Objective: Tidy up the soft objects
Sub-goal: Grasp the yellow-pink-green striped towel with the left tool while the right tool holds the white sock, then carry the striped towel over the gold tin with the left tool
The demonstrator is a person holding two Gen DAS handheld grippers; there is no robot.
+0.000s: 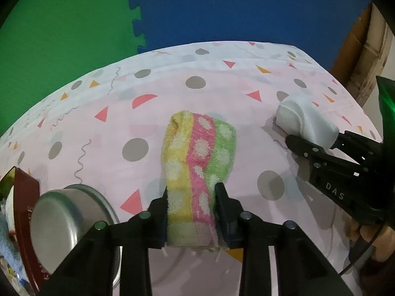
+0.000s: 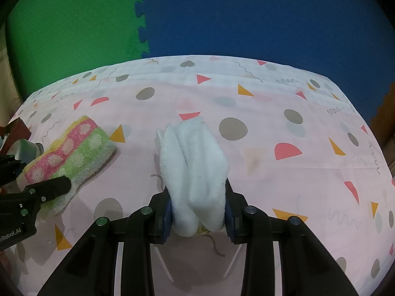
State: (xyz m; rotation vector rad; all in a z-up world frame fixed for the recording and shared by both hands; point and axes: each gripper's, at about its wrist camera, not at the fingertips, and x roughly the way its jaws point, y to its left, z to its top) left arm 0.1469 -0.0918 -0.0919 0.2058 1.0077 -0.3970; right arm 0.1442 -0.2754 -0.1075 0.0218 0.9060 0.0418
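1. The bench [image 2: 308, 172] has a spotty cover.
2. The left hand-held gripper [image 1: 192, 194] squeezes the striped towel [image 1: 197, 157] – it sags to the bench and may slip out.
3. The right hand-held gripper [image 2: 197, 194] pinches the white cloth [image 2: 192, 162] – its loose folds may fall open.

Striped towel [image 1: 200, 162]: terry cloth, fuzzy loop pile. White towel [image 2: 195, 165]: soft fleecy cloth, matt. Tablecloth [image 1: 222, 79]: thin smooth printed fabric. Bowl [image 1: 66, 224], lower left: brushed metal, dull sheen. Grippers: matt black plastic, metal pins. Backdrop [image 2: 246, 12], top: foam mat, fine-grained matt.
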